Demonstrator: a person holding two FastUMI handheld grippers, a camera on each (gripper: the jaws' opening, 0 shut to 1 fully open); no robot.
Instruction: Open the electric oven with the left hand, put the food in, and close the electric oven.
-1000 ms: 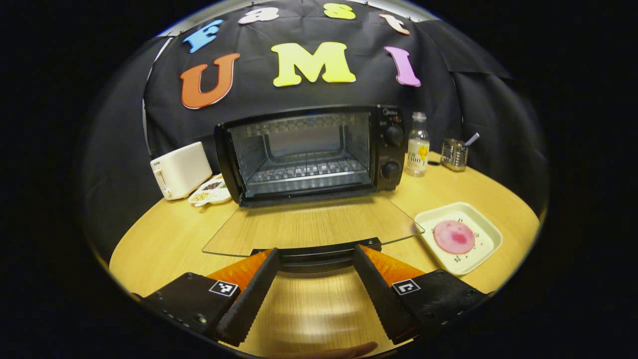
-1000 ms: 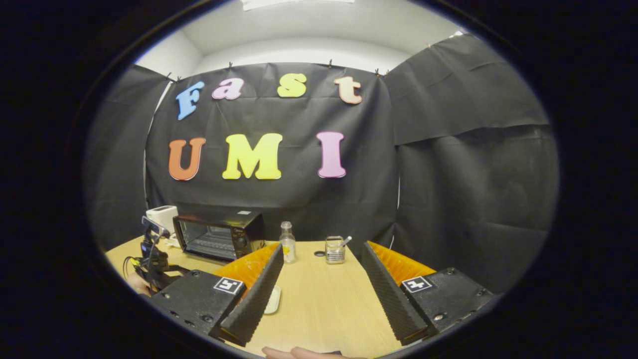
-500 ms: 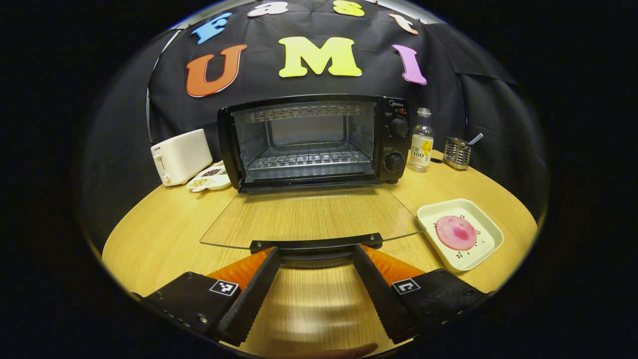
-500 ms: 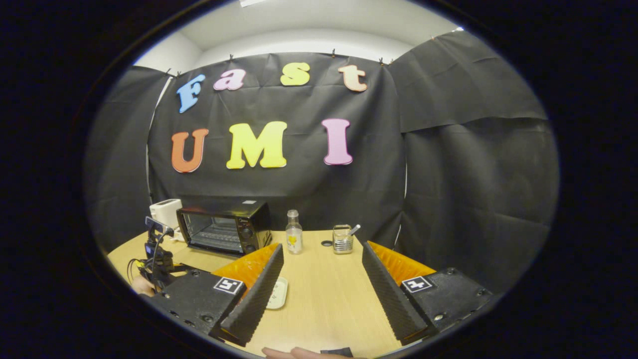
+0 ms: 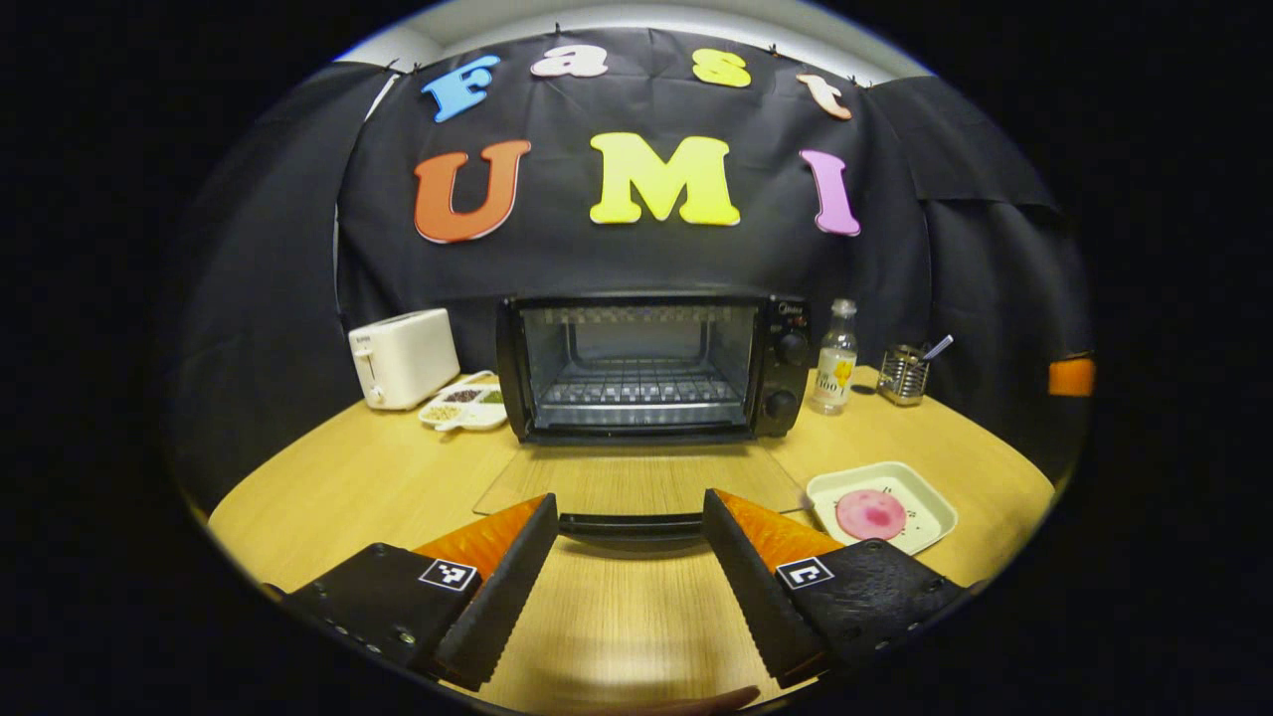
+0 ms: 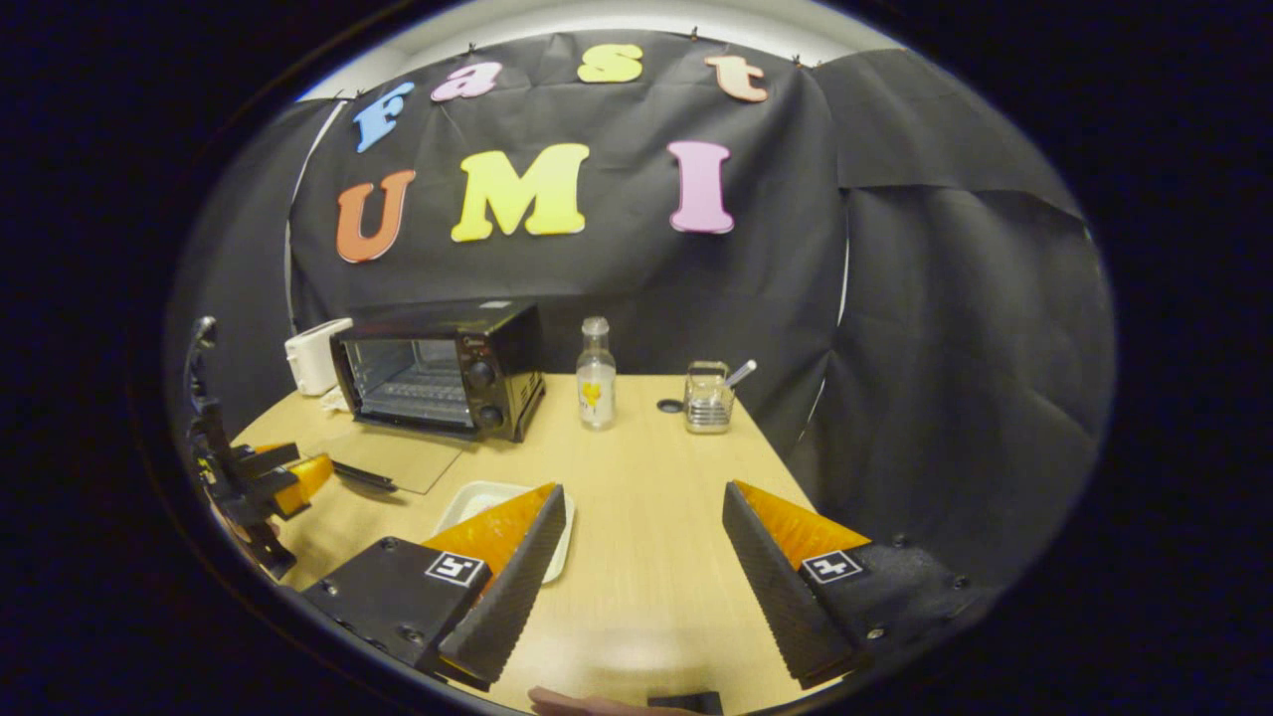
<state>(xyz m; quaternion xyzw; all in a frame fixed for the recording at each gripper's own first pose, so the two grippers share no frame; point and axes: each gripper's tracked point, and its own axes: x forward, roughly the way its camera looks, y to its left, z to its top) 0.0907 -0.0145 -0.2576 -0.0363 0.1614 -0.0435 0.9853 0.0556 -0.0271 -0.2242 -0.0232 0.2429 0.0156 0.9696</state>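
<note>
The black electric oven (image 5: pixel 651 366) stands at the back of the table, its glass door (image 5: pixel 641 482) folded down flat and a wire rack inside. My left gripper (image 5: pixel 627 507) is open, just short of the door's black handle (image 5: pixel 631 521), touching nothing. A round pink food slice (image 5: pixel 869 513) lies on a white square plate (image 5: pixel 930 507) right of the door. In the right gripper view the oven (image 6: pixel 438 370) sits at the left, the plate (image 6: pixel 467 494) partly behind a finger. My right gripper (image 6: pixel 643 502) hangs open above the table. The left gripper (image 6: pixel 283 477) appears at the left edge.
A white toaster (image 5: pixel 403 358) and a small divided dish (image 5: pixel 465 408) sit left of the oven. A clear bottle (image 5: pixel 835 358) and a metal holder with a utensil (image 5: pixel 903 374) stand to its right. The round wooden table (image 5: pixel 348 477) ends near both grippers.
My left gripper has pulled back and lifted away from the lowered door. The right gripper has tilted down and moved over the table, bringing the plate under its left finger.
</note>
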